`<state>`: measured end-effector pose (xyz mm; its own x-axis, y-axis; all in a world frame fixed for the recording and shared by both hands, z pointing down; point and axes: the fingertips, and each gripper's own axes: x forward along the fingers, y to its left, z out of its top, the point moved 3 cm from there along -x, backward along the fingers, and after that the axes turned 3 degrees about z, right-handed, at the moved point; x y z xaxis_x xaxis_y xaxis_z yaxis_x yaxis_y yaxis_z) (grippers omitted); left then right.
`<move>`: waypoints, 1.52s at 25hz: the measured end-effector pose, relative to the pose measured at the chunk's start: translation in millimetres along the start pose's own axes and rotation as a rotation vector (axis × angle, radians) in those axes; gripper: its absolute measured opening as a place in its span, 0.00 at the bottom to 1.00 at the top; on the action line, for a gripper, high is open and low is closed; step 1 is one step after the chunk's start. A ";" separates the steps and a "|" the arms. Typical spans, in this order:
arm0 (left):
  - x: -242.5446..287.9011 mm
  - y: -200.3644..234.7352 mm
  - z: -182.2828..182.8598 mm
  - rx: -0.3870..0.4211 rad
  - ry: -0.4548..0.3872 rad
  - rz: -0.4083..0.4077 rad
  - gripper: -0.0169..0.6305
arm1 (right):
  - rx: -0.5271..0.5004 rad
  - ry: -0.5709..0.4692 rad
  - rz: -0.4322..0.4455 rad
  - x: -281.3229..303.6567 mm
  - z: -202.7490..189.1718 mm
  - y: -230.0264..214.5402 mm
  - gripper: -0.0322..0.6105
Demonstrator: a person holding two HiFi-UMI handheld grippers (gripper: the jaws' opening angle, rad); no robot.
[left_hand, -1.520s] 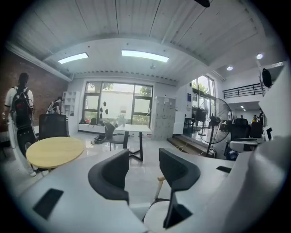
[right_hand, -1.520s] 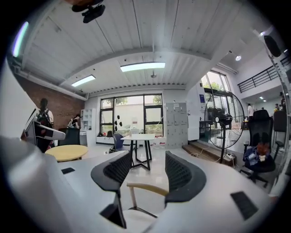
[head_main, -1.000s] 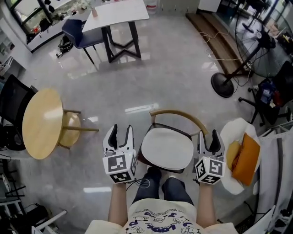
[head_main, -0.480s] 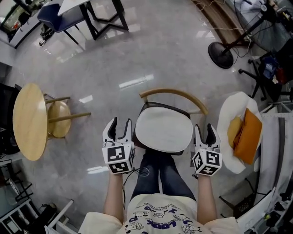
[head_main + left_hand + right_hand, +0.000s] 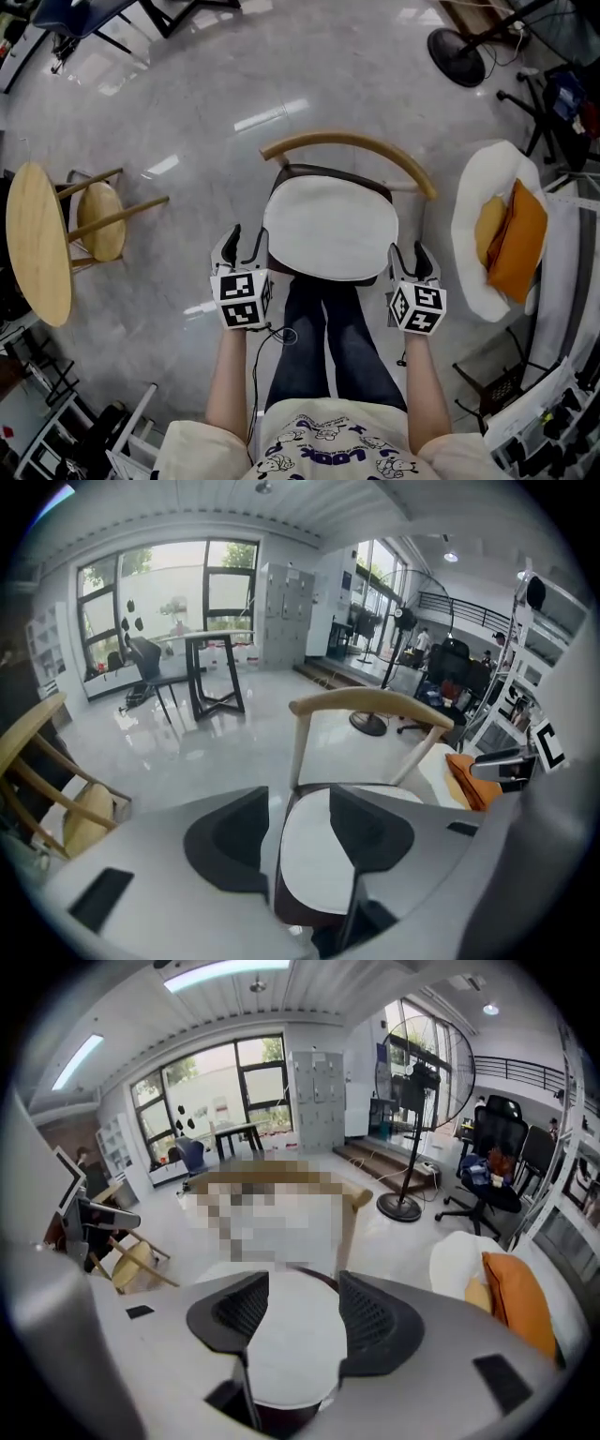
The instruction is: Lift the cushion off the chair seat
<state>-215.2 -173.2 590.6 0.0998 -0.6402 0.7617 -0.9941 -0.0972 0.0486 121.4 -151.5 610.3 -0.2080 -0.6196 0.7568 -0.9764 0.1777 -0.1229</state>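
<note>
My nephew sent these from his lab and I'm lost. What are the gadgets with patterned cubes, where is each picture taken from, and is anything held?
There is no robot: a person holds a hand tool in each hand, the left gripper and the right gripper; the patterned cubes are part of them. The downward picture comes from a camera on the person's head. The two rounded pictures come from cameras riding on each gripper, looking along its two fingers. A white cushion lies on the seat of the wooden chair in front of the person. Both grippers are open, one at each side of the cushion, holding nothing. A round wooden table stands off to the left.
</note>
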 end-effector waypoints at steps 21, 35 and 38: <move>187.0 6.9 -146.7 -0.079 0.306 -0.118 0.41 | 0.087 0.253 -0.021 130.0 -152.9 -64.2 0.44; 217.8 -0.9 -186.6 -0.140 0.385 -0.196 0.45 | 0.136 0.318 0.051 160.8 -197.4 -76.0 0.44; 219.4 -1.8 -189.0 -0.147 0.385 -0.213 0.43 | 0.183 0.328 0.089 164.8 -201.4 -76.3 0.40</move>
<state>-199.6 -169.5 879.7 0.3068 -0.2851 0.9081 -0.9515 -0.0685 0.3000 173.3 -113.2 873.8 -0.2920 -0.3247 0.8996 -0.9557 0.0616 -0.2879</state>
